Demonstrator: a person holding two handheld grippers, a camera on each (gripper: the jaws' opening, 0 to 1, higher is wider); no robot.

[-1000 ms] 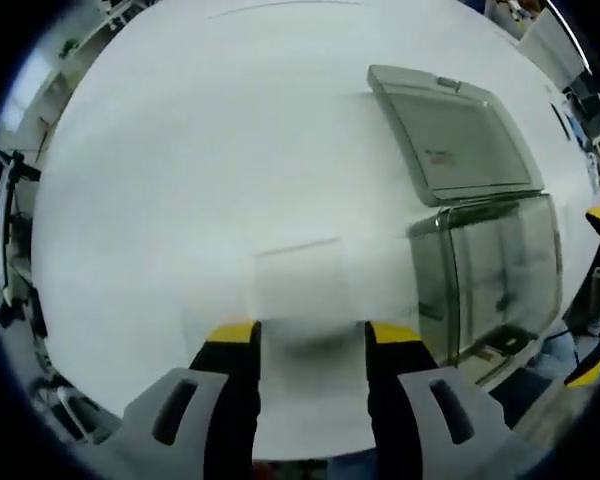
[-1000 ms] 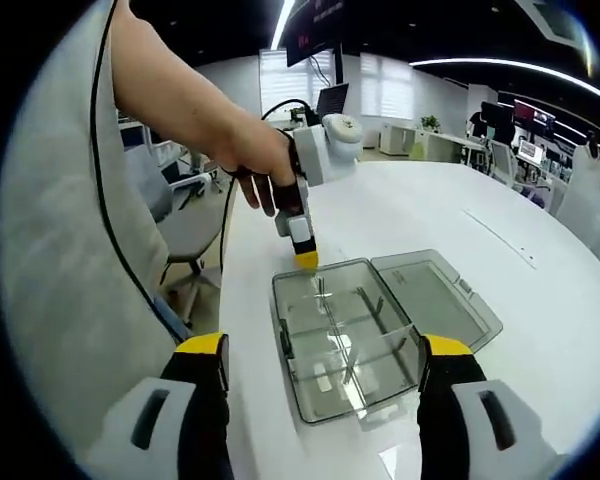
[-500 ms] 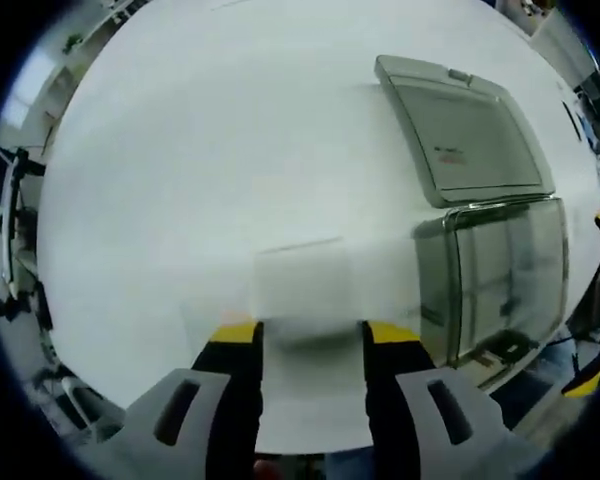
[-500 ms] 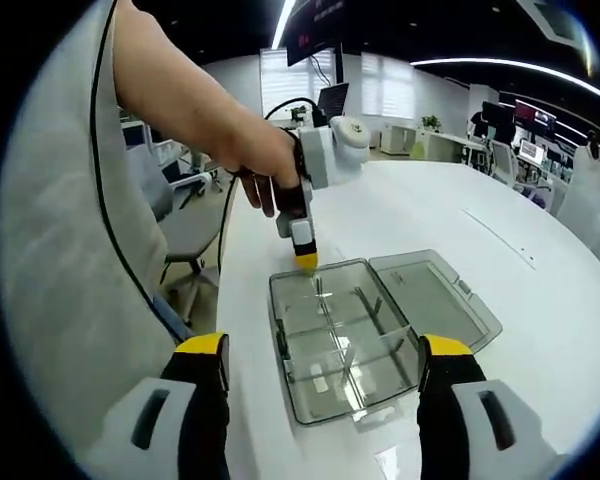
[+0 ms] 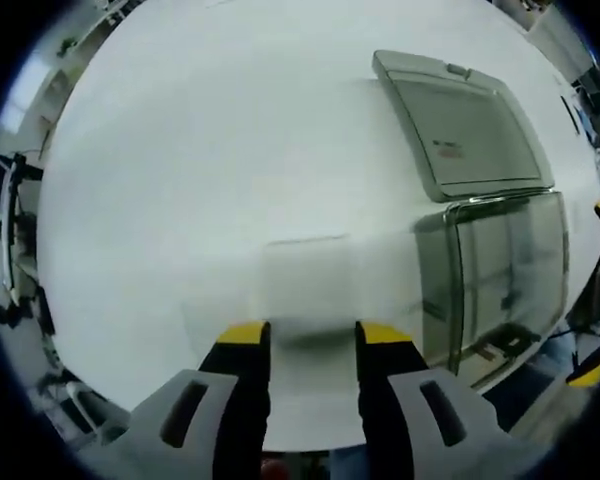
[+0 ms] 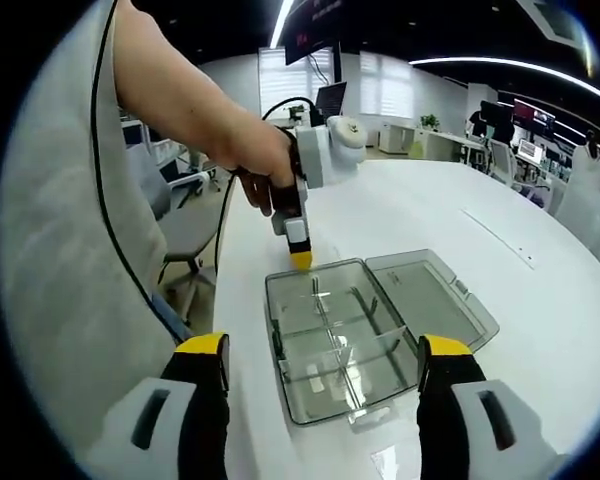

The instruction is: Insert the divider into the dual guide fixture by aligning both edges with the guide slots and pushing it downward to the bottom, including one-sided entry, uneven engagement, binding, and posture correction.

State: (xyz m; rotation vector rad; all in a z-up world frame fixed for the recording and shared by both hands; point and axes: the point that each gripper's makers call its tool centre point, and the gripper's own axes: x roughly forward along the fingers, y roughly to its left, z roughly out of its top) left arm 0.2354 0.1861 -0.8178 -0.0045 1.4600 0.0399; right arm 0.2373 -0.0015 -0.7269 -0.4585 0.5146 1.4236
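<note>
Narrowing a little since the earlier frames, the yellow-tipped jaws of the left gripper (image 5: pixel 312 335) are drawing in toward the thin, clear rectangular plastic divider (image 5: pixel 307 278) lying flat on the round white table (image 5: pixel 200 150). In the left gripper view the divider is sitting just ahead of the jaw tips, its near edge lying between them; I cannot tell whether the tips are touching it yet. To its right the clear rectangular plastic box (image 5: pixel 495 275) with guide slots is standing on the table, its hinged lid (image 5: pixel 465 125) lying open and flat beyond it.

In the right gripper view the right gripper (image 6: pixel 323 350) is hovering with its jaws spread wide and nothing between them, looking down on the same box (image 6: pixel 335 335), where clear partitions are already standing upright in the compartments. The lid (image 6: pixel 430 297) is lying open on the box's right. Beyond the box a person's hand (image 6: pixel 255 160) is pointing the left gripper (image 6: pixel 298 258) down at the table, just beside the box's far rim.
</note>
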